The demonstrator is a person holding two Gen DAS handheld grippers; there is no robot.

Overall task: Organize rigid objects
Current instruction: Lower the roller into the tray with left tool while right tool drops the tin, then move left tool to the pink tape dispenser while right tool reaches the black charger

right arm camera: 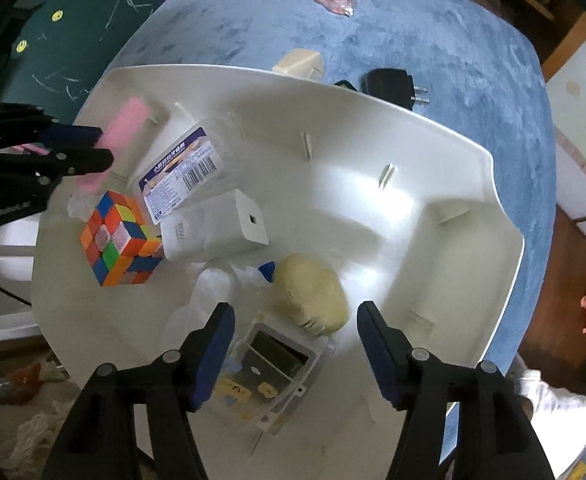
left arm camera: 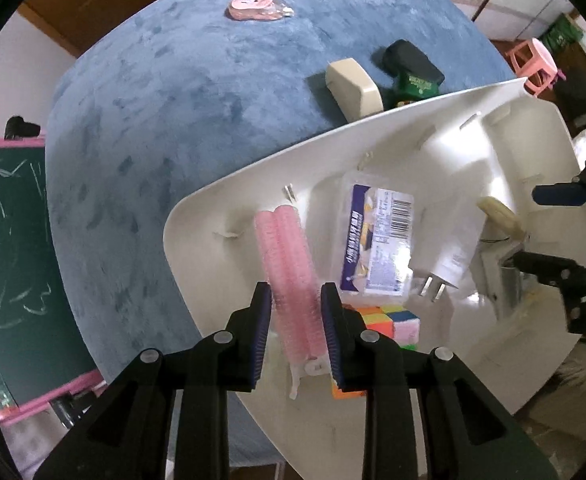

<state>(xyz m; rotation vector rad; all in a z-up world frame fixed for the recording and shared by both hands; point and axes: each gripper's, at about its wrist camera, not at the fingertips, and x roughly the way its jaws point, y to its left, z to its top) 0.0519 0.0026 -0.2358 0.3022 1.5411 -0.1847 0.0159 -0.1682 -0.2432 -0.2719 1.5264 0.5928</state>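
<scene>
My left gripper [left arm camera: 296, 288] is shut on a pink hair roller [left arm camera: 285, 248] and holds it low over the left end of a white plastic bin [left arm camera: 197, 216]. From the right wrist view the same roller [right arm camera: 131, 120] sticks out past the left gripper [right arm camera: 103, 146]. In the bin lie a Rubik's cube [right arm camera: 119, 236], a clear labelled box [right arm camera: 181, 172], a white charger [right arm camera: 217, 228], a cream plug [right arm camera: 313, 296] and a clear case [right arm camera: 273, 364]. My right gripper [right arm camera: 296, 307] is open just above the cream plug, and its pads do not touch it.
The bin stands on a blue velvety table [left arm camera: 173, 100]. Behind it on the cloth are a cream adapter [left arm camera: 353, 86], a black charger [left arm camera: 413, 60] and a pink wrapped disc [left arm camera: 253, 7]. A green chalkboard [left arm camera: 9, 240] stands to the left and a pink stool [left arm camera: 533, 60] at the far right.
</scene>
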